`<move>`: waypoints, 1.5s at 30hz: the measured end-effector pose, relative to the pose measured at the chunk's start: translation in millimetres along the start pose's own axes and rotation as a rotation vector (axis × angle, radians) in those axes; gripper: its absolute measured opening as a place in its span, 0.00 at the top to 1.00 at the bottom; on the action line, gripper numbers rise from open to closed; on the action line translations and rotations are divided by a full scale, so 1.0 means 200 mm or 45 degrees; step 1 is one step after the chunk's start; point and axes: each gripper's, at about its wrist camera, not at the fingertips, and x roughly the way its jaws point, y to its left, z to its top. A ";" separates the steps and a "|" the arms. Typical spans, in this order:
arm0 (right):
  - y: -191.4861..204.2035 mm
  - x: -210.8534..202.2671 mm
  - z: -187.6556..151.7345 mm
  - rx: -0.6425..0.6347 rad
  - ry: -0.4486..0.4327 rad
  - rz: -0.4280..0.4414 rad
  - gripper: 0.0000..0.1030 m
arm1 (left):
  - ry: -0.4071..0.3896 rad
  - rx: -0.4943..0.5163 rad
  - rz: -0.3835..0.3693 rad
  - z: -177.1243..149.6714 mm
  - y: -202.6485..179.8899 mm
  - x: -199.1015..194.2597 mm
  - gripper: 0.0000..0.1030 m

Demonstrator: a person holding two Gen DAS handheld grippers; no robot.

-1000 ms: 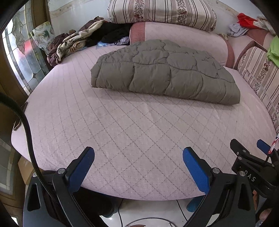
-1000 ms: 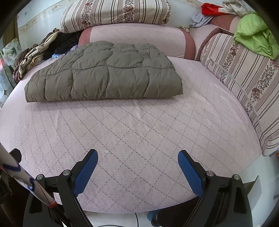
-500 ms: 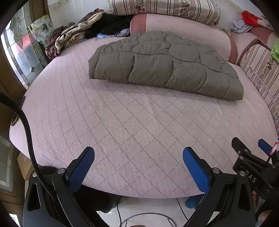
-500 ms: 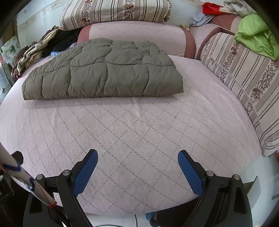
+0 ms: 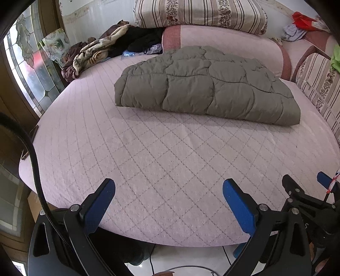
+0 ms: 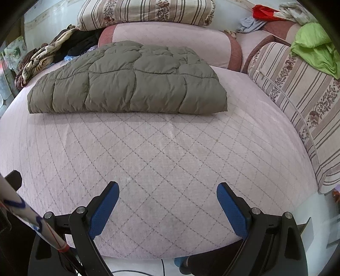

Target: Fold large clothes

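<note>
A grey-green quilted puffer garment (image 5: 201, 85) lies folded flat on the far half of the round pink quilted bed (image 5: 170, 161); it also shows in the right wrist view (image 6: 131, 82). My left gripper (image 5: 169, 191) is open and empty, over the bed's near edge, well short of the garment. My right gripper (image 6: 167, 195) is open and empty, also over the near edge. The right gripper's fingers (image 5: 297, 191) show at the right of the left wrist view.
Striped cushions (image 5: 199, 12) and a pink bolster (image 5: 229, 40) line the back. A heap of clothes (image 5: 102, 51) lies at the back left by a window (image 5: 27, 63). A striped backrest (image 6: 297, 91) with a green cloth (image 6: 314, 44) runs along the right.
Both grippers have edged forward and a little lower towards the bed, so the garment looks slightly nearer. Both stay open. The garment has not moved.
</note>
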 end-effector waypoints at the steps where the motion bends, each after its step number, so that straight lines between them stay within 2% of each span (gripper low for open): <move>1: 0.00 0.00 0.00 0.000 0.003 0.000 0.07 | 0.003 0.003 -0.001 0.00 0.00 0.00 0.02; 9: 0.01 0.01 0.00 -0.009 0.006 -0.006 0.07 | 0.026 0.012 -0.001 0.00 -0.01 0.03 0.02; 15: 0.01 0.00 -0.01 -0.015 -0.012 -0.022 0.07 | 0.060 0.009 -0.040 -0.01 -0.02 0.06 0.02; 45: 0.01 -0.02 -0.02 -0.045 -0.041 -0.039 0.07 | 0.103 0.022 -0.022 -0.06 -0.05 0.10 0.02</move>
